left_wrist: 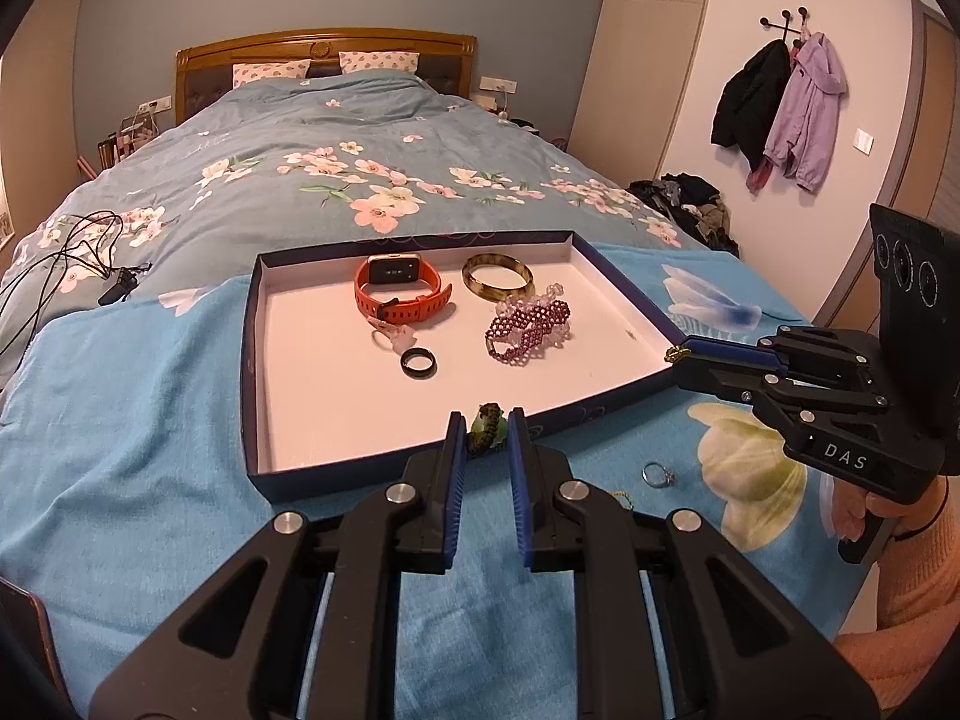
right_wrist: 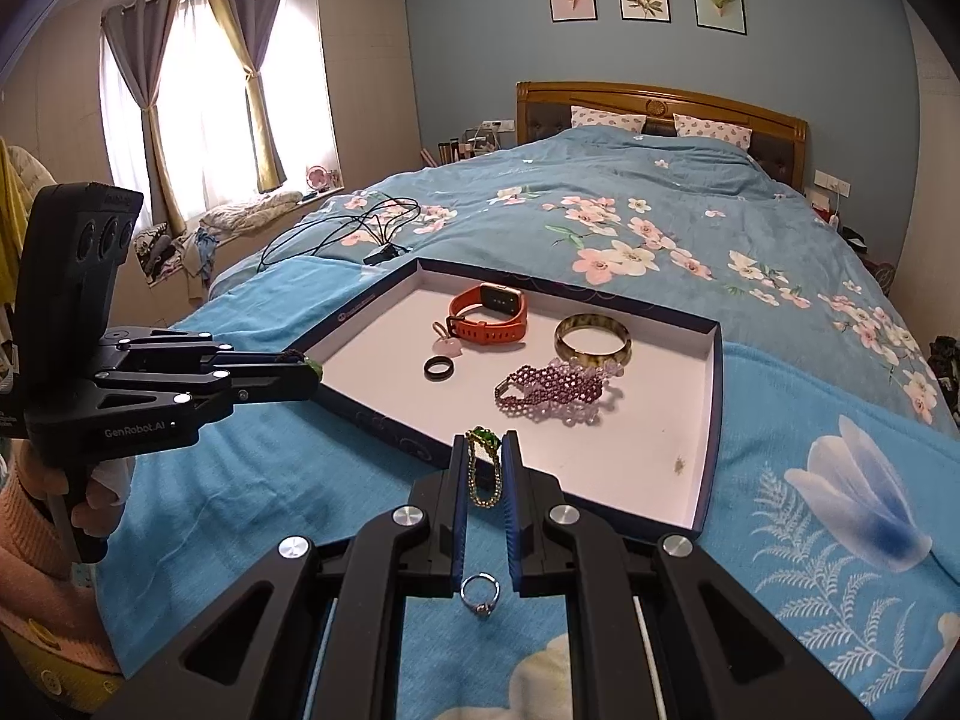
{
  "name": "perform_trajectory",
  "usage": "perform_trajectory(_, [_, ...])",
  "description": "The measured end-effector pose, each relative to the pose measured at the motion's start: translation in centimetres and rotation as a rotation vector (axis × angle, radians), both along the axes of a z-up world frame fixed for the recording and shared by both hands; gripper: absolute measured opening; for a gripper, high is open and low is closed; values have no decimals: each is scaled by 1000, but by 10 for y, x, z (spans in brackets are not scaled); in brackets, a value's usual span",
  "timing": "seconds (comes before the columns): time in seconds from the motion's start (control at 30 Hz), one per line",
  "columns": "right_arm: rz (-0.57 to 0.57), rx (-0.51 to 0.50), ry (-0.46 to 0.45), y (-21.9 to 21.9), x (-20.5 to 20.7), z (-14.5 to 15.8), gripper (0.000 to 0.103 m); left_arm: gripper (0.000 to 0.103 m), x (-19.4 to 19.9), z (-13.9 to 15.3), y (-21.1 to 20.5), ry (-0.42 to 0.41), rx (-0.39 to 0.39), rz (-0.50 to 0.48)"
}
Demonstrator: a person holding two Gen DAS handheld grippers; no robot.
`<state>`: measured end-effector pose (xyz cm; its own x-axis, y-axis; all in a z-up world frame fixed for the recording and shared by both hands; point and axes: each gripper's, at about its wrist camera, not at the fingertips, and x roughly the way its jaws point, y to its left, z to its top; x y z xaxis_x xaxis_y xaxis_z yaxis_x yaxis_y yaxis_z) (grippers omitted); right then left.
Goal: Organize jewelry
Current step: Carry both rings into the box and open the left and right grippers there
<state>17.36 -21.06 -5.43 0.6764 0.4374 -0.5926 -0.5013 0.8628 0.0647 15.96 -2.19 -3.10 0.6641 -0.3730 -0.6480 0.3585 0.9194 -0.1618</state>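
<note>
A shallow blue box lid (left_wrist: 252, 324) (right_wrist: 714, 396) lies on the bed. It holds an orange smartwatch (left_wrist: 399, 291) (right_wrist: 492, 312), an amber bangle (left_wrist: 498, 276) (right_wrist: 593, 341), a purple beaded bracelet (left_wrist: 531, 327) (right_wrist: 555, 393), a black ring (left_wrist: 418, 362) (right_wrist: 440, 369) and a pink charm (left_wrist: 399, 336) (right_wrist: 450, 345). My left gripper (left_wrist: 487, 423) (right_wrist: 312, 369) is shut on a green pendant with a dark cord (left_wrist: 487, 425) at the lid's near edge. My right gripper (right_wrist: 486, 450) (left_wrist: 678, 354) is shut on a gold chain with a green stone (right_wrist: 483, 468). A silver ring (left_wrist: 657, 474) (right_wrist: 480, 594) lies on the blanket.
The light blue blanket (left_wrist: 150, 450) covers the bed's foot, over a floral duvet (left_wrist: 360, 168). Black cables (left_wrist: 78, 258) (right_wrist: 360, 228) lie on the duvet left of the lid. Coats (left_wrist: 780, 108) hang on the right wall.
</note>
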Motion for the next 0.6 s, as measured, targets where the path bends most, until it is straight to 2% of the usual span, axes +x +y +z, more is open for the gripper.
perform_trajectory(0.6, [-6, -34, -3, 5, 28, 0, 9, 14, 19, 4, -9, -6, 10, -1])
